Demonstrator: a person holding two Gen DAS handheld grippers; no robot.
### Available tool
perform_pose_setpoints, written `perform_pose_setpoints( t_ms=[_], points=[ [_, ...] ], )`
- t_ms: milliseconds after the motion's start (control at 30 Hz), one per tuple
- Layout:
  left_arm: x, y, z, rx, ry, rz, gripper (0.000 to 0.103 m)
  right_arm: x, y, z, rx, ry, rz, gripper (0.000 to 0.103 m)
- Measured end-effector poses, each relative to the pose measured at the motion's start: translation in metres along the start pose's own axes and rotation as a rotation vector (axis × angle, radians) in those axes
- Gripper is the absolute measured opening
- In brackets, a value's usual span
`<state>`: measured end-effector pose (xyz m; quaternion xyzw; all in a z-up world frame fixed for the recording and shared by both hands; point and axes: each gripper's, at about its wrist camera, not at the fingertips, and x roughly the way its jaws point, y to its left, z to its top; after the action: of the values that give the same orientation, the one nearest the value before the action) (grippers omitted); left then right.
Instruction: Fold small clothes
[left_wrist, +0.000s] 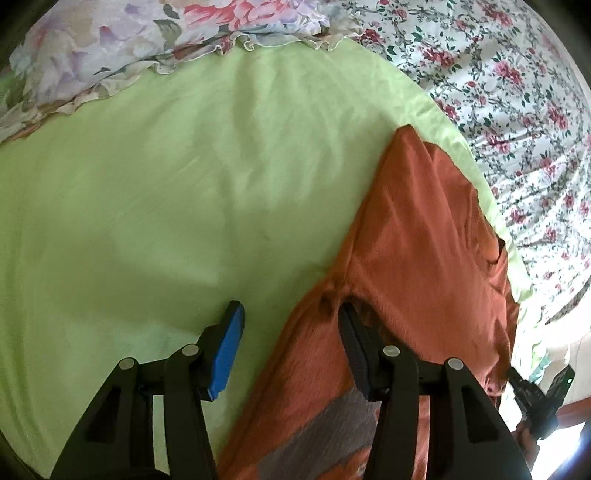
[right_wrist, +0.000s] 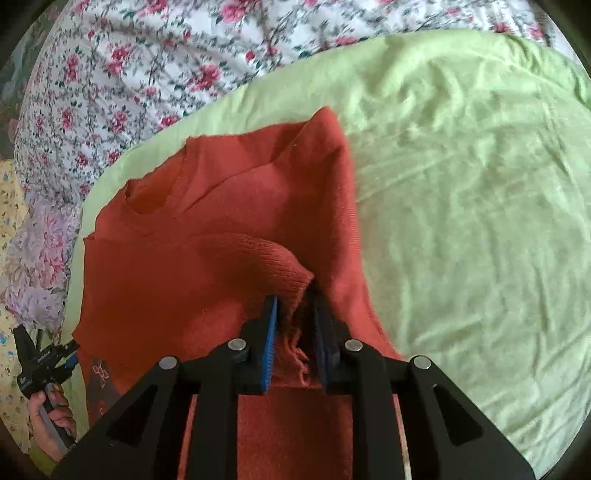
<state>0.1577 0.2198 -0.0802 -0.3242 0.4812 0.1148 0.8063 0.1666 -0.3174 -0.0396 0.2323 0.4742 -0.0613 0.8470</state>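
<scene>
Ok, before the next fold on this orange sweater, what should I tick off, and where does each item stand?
1. Right gripper clamped on the sleeve cuff: ok, knit is bunched between its pads.
2. Left gripper holding cloth: not ok, jaws wide open over the sweater edge.
3. Sweater lies on the green sheet: ok.
4. Body flat: not ok, ridges and a raised far corner.
5. Neckline visible: ok.
6. Other sleeve's position: cannot tell.
</scene>
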Motion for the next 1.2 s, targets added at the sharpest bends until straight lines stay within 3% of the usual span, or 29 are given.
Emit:
perform_pose_setpoints(
  t_ms=[267,800,1200],
  points=[
    [-0.026,0.011,-0.034,0.068,0.041,0.030,0.058,-0.034,-0.015,-0.019,0.070,-0.020,0.006,0.020],
    [-0.068,0.025,-0.121,0.258,0.179,0.019,0.068,-0.077,0.007,-0.116,0.018,0.054,0.030,0.029],
    [-0.088,0.061,-0.192,0.317,0.267,0.022,0.071,-0.118,-0.015,-0.188,0.053,0.077,-0.013,0.035]
  ],
)
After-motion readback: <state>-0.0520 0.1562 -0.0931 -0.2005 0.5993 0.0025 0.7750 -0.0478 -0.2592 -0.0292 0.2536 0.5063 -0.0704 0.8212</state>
